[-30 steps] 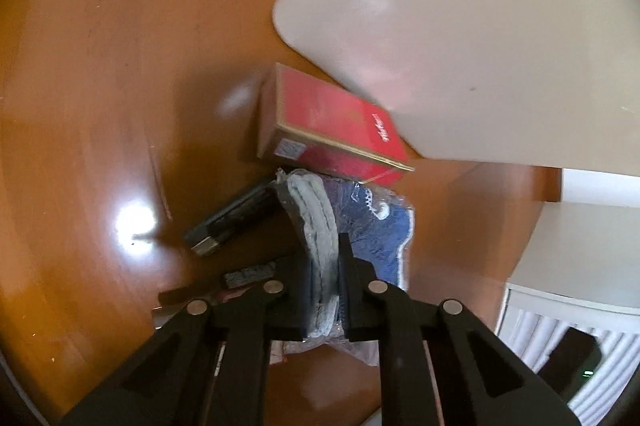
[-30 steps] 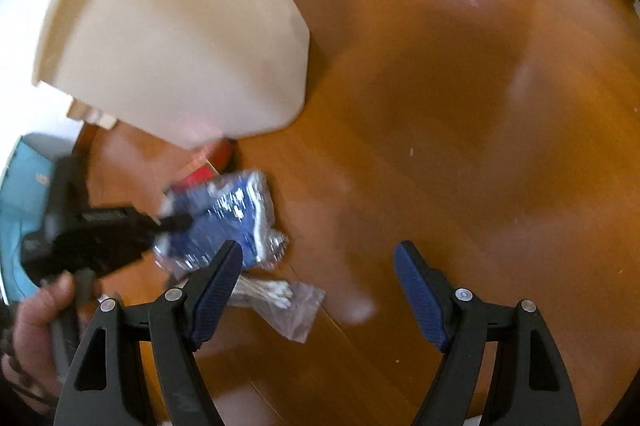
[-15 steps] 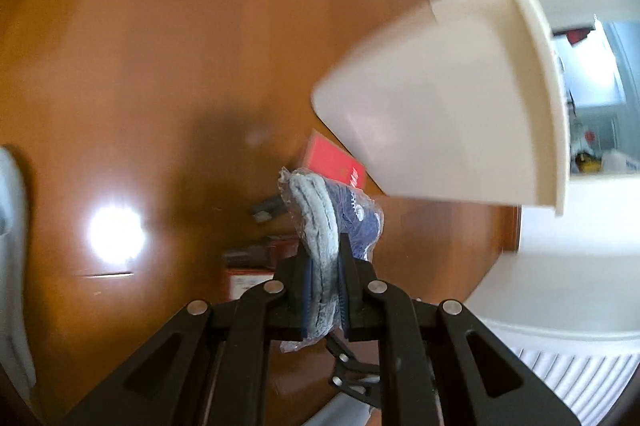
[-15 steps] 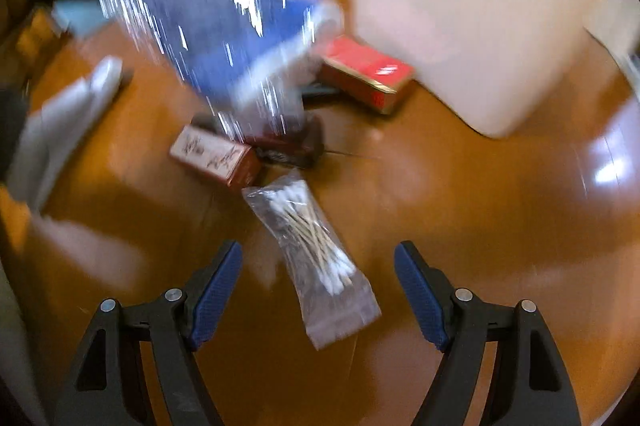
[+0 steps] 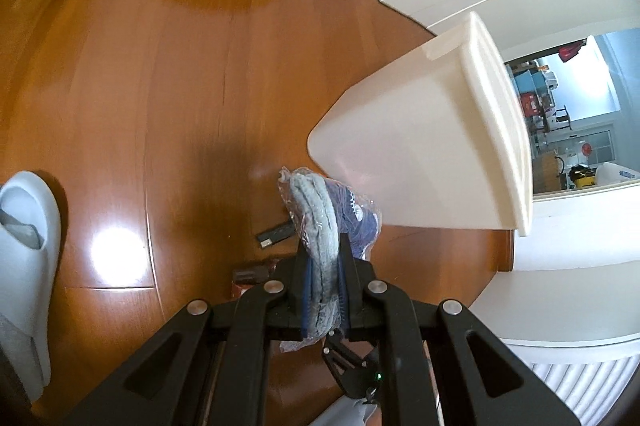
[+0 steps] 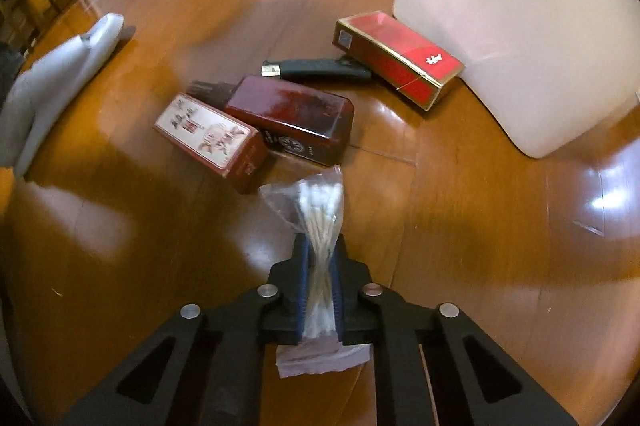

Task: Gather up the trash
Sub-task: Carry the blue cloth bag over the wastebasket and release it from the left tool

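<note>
The left gripper is squeezed shut on a clear bag with grey and blue cloth inside. The bag hangs in the air, just beside the side of the white bin. Far below it on the wood floor lie a black lighter and a dark box. A grey slipper sits off to the left.

The right gripper is pinched shut on a small bag of cotton swabs. Just past it lie a pale box and a dark red box, touching each other. Beyond them are the lighter and a bright red box, right against the bin.

A second ago the right gripper was wide open over the floor, and the cloth bag was down by the red box. Now the left gripper is higher up. Both grippers point down at the floor.
</note>
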`<action>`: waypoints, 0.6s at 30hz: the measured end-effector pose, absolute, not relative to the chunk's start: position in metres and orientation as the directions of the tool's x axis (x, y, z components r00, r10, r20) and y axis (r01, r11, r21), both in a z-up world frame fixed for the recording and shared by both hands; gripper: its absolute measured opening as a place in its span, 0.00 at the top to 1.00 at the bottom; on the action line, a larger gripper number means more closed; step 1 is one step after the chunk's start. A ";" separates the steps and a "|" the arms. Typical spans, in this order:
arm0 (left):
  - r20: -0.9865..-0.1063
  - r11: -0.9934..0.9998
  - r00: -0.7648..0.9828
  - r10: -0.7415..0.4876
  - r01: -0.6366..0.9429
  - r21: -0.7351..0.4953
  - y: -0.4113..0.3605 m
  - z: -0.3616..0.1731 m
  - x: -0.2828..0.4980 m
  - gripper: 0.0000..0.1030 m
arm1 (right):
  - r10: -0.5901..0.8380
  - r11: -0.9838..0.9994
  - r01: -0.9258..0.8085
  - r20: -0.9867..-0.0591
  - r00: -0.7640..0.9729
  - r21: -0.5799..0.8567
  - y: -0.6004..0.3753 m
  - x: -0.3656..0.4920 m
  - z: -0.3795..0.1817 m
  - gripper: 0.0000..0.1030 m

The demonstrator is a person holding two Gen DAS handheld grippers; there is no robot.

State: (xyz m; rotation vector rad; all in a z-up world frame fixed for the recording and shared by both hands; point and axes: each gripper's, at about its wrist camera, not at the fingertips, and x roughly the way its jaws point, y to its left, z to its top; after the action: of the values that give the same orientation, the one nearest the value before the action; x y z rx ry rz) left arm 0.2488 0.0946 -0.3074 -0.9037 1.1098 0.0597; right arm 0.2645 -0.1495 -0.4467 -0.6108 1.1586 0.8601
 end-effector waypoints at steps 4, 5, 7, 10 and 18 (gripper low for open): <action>-0.774 0.653 0.503 -0.385 -0.445 -0.613 0.085 -0.279 0.239 0.90 | 0.330 0.636 -0.768 -0.925 0.188 0.072 -0.167 0.255 -0.424 0.92; -0.768 0.655 0.502 -0.398 -0.430 -0.621 0.079 -0.271 0.237 0.90 | 0.347 0.663 -0.743 -0.917 0.199 0.089 -0.172 0.254 -0.418 0.92; -0.750 0.654 0.502 -0.431 -0.398 -0.643 0.070 -0.255 0.237 0.90 | 0.380 0.736 -0.664 -0.893 0.240 0.134 -0.189 0.254 -0.404 0.92; -0.697 0.655 0.506 -0.508 -0.298 -0.695 0.041 -0.226 0.245 0.90 | 0.412 0.812 -0.549 -0.862 0.295 0.201 -0.214 0.252 -0.385 0.92; -0.571 0.747 0.597 -0.563 0.071 -0.661 -0.008 -0.122 0.318 0.90 | 0.399 0.882 -0.406 -0.836 0.377 0.239 -0.255 0.244 -0.363 0.92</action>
State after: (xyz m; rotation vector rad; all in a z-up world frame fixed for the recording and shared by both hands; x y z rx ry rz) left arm 0.3185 -0.0078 -0.1217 -0.6379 0.8605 -0.3979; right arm 0.2443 -0.2551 -0.3632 -0.0067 1.0670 0.5149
